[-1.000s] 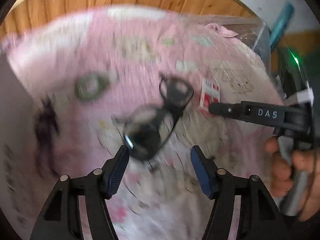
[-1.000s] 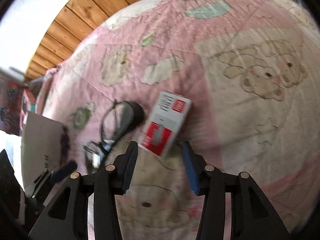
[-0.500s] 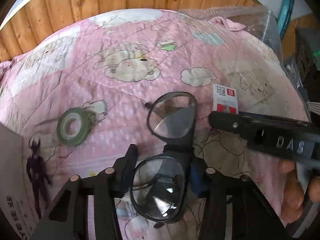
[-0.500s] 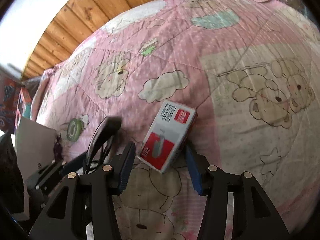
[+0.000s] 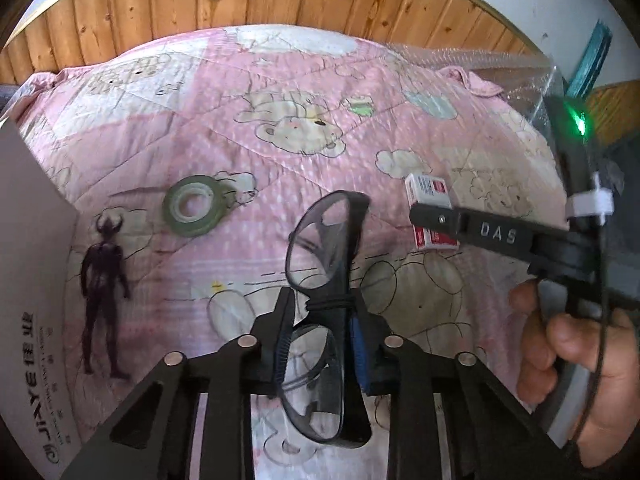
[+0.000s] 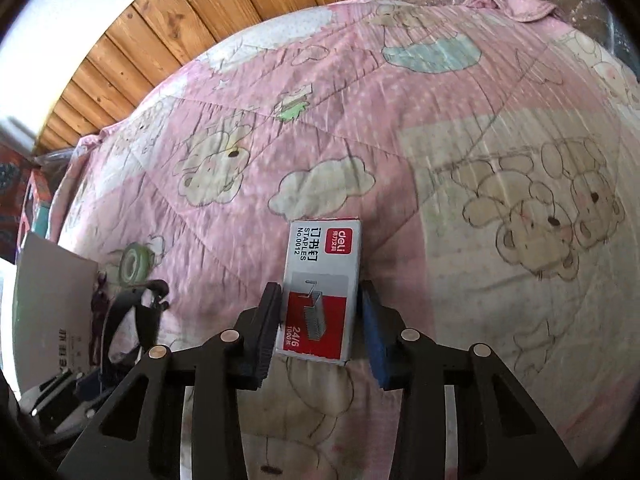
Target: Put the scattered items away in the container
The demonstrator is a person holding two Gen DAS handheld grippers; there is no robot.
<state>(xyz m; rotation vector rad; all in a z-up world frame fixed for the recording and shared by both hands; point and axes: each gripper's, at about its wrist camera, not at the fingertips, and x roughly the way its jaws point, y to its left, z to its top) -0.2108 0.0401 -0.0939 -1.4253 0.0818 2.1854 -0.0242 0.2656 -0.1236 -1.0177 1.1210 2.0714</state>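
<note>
— Two grasps at once, both looking made. The left tool (image 5: pixel 320 332) is clamped on the glasses (image 5: pixel 326 280) at the bridge, one lens sticking out ahead, the other back between the arms of the tool. The right tool (image 6: pixel 320 320) has its pads pressed to the long sides of the staple box (image 6: pixel 324 288), gripping its near half.

— Where does it all go?

— My guess is the white box (image 5: pixel 28 260) at the left edge of the bed (image 5: pixel 240 120) — its wall shows in both views, its inside in neither. The tape (image 5: pixel 196 210) lies on the quilt beside it, not yet picked.

— So how to carry well?

— Glasses first, I'd say. A bridge grip is narrow and the frame could swing or slip, so move slowly and keep the tool level. Lower them flat inside rather than dropping them; lenses scratch.

— And the staples?

— Easier — stiff card, flat sides. Whether the box is clear of the quilt I cannot tell, so lift straight up before swinging left. The two tools sit near each other; let the left one go in first and pull clear, or they may knock together over the opening.
</note>
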